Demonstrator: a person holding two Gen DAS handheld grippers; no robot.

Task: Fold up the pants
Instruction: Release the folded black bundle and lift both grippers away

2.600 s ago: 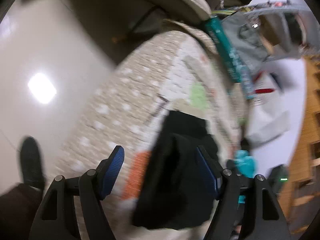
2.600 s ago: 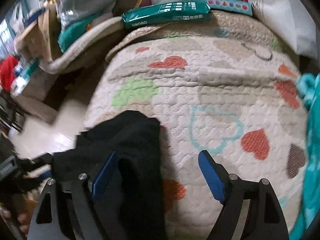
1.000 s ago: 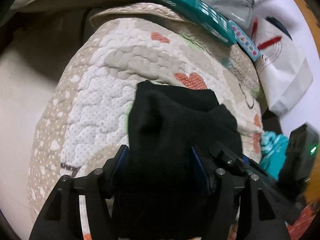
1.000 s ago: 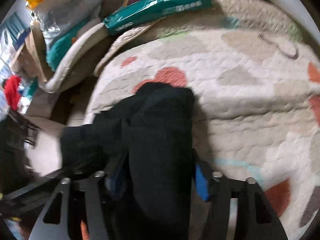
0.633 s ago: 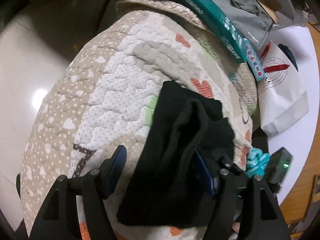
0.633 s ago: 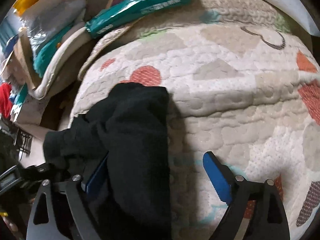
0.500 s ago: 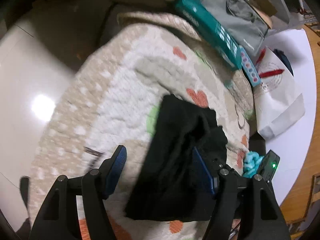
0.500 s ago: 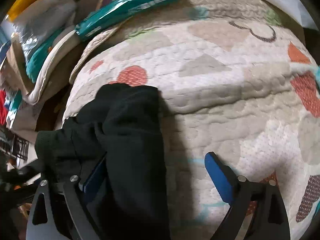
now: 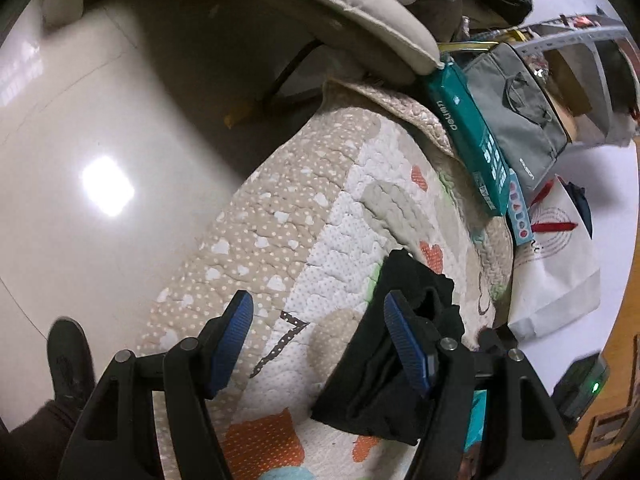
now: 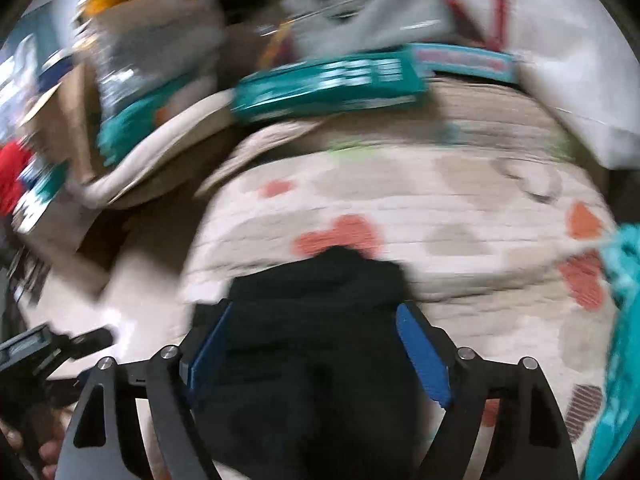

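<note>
The black pants (image 9: 404, 344) lie folded in a compact bundle on the quilted heart-print cover (image 9: 344, 240). My left gripper (image 9: 316, 320) is open and empty, lifted back; its right finger overlaps the bundle's left edge in view. In the blurred right wrist view the pants (image 10: 320, 360) fill the space between the fingers of my right gripper (image 10: 316, 332), which is open and hovers over the bundle.
A teal box (image 9: 468, 136) and a grey bag (image 9: 516, 108) lie at the cover's far edge. A white paper bag (image 9: 556, 264) stands to the right. Tiled floor (image 9: 100, 140) lies left. A teal cloth (image 10: 624, 320) sits at the right edge.
Both grippers were shut on the pants a second ago, then opened and let go. The left has drawn back and swung left; the right has shifted over the bundle.
</note>
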